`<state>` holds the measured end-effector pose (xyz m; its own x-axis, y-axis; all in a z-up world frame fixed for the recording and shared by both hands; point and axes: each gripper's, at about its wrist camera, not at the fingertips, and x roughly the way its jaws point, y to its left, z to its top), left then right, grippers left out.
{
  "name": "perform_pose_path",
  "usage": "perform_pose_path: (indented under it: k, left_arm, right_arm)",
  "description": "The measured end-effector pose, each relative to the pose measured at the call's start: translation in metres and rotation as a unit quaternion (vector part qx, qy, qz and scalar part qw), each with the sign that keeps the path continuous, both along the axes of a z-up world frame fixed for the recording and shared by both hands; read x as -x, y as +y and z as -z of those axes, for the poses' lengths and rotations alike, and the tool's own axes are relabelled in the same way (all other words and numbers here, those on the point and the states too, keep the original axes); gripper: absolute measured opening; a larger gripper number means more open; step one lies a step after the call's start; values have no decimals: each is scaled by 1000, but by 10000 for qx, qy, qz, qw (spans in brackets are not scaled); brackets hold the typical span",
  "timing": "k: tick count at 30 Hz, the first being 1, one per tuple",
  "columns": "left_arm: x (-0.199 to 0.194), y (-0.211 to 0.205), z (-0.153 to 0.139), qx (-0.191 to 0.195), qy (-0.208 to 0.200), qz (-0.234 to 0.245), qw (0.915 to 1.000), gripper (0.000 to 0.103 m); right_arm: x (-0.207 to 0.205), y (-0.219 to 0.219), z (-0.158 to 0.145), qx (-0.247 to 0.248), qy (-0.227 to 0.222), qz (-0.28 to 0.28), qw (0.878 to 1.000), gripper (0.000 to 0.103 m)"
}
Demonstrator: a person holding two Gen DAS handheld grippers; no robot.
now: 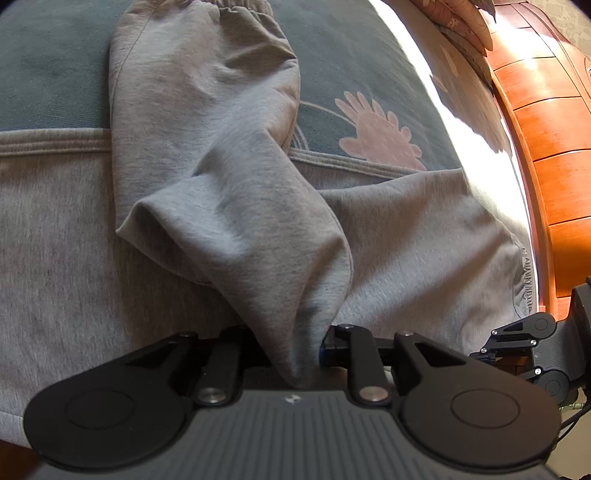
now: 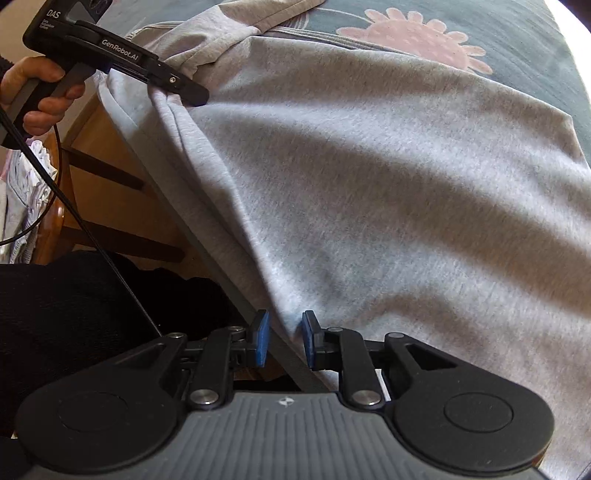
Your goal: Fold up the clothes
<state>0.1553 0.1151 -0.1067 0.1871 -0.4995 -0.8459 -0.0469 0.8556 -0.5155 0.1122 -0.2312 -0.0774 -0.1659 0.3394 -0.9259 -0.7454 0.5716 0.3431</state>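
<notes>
A grey jersey garment (image 1: 207,155) lies spread over the bed, one long part running to a gathered cuff (image 1: 240,7) at the far end. My left gripper (image 1: 295,345) is shut on a bunched fold of it; cloth hides the left finger. From the right wrist view, that left gripper (image 2: 184,92) pinches the garment's edge, lifted at the bed's side. My right gripper (image 2: 284,341) stands open, its blue pads (image 2: 261,343) either side of the garment's (image 2: 369,184) hem at the bed edge, not closed on it. It also shows in the left wrist view (image 1: 532,350).
The bed cover (image 1: 369,66) is teal-grey with a pink flower (image 1: 380,133). Orange wooden boards (image 1: 546,110) run along the right, and a patterned pillow (image 1: 454,22) lies at the top. A hand (image 2: 33,92) holds the left gripper. Wooden slats (image 2: 110,177) and dark clothing (image 2: 74,302) sit below the bed edge.
</notes>
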Motion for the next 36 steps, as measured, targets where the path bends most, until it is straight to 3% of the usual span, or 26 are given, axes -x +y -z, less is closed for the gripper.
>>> perform_pose_path:
  k: [4, 10, 13, 15, 17, 21, 23, 25, 26, 31, 34, 36]
  left_arm:
    - [2, 5, -7, 94, 68, 116, 9999, 26]
    - [6, 12, -19, 235, 171, 289, 9992, 45]
    - [11, 19, -20, 348, 205, 315, 9987, 50]
    - [16, 26, -18, 314, 249, 259, 9989, 53]
    - [21, 32, -16, 267, 294, 195, 9990, 54]
    - [27, 37, -22, 118, 140, 117, 9998, 55]
    - [28, 37, -25, 41, 62, 139, 9999, 56]
    - [28, 36, -28, -105, -14, 211, 9997, 57]
    - [28, 36, -29, -191, -48, 256, 9995, 57]
    - [16, 31, -53, -529, -460, 431, 9966, 57]
    - [-3, 15, -73, -540, -908, 746, 9916, 60]
    - [-20, -2, -82, -458, -1186, 1092, 9859, 67]
  right_arm:
    - [-10, 3, -14, -152, -70, 136, 9998, 24]
    - [-43, -8, -11, -376, 177, 1024, 9939, 24]
    - [-51, -13, -8, -662, 628, 1567, 9834, 24]
    - [-58, -17, -9, -913, 986, 2026, 9700, 24]
    - [-62, -10, -2, -827, 1104, 2238, 9648, 24]
    - [-53, 22, 20, -170, 884, 1602, 9830, 24]
    - [-46, 39, 28, -103, 948, 1276, 9872, 26]
    - [-41, 53, 27, -235, 1059, 1113, 9878, 41]
    - [-40, 58, 25, -289, 1075, 1061, 9881, 42]
    - [-44, 67, 7, -423, 937, 1065, 9890, 42]
    - [-52, 56, 2, -329, 773, 1252, 9886, 42]
    - [-58, 41, -4, -338, 620, 1444, 9870, 42]
